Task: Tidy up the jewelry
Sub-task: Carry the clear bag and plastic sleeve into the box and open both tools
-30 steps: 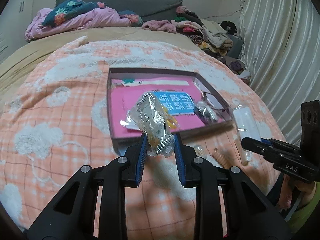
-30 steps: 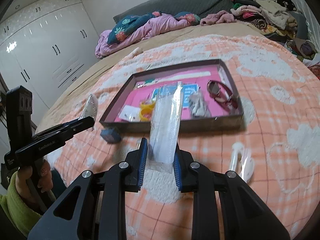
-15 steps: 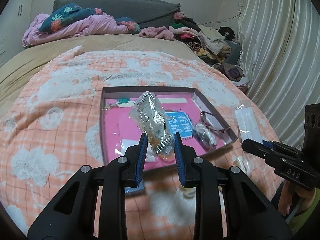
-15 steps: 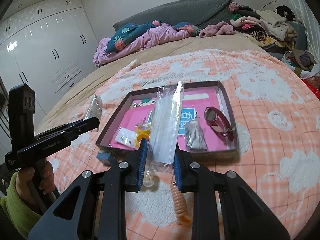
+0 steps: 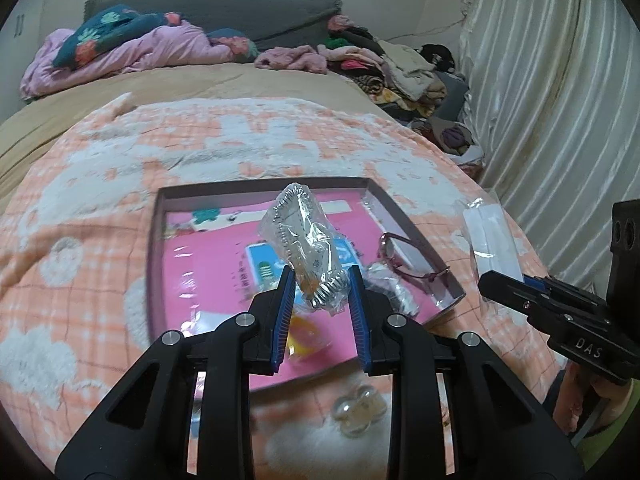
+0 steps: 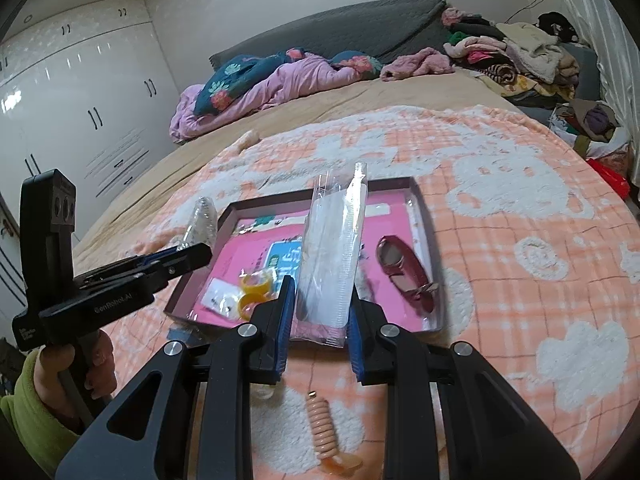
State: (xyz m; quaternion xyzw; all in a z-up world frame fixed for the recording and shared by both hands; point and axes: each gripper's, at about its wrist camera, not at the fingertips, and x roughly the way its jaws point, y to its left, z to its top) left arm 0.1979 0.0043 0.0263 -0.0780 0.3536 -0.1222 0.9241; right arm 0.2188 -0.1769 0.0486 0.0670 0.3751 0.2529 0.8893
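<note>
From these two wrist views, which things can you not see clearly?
- Left wrist view: the yellow item in the pink-lined shallow box is hidden behind the left gripper and its clear bag of silver chain.
- Left wrist view: print on the blue card is blurred.
- Right wrist view: a small clear round object is mostly hidden by the right gripper.

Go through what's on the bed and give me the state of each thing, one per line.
left gripper: shut on the packet with the silver chain, held up
right gripper: shut on the long clear packet, held upright
tray: open, no lid on it
glasses: folded, lying in the tray
coiled hair tie: loose on the blanket, outside the tray
</note>
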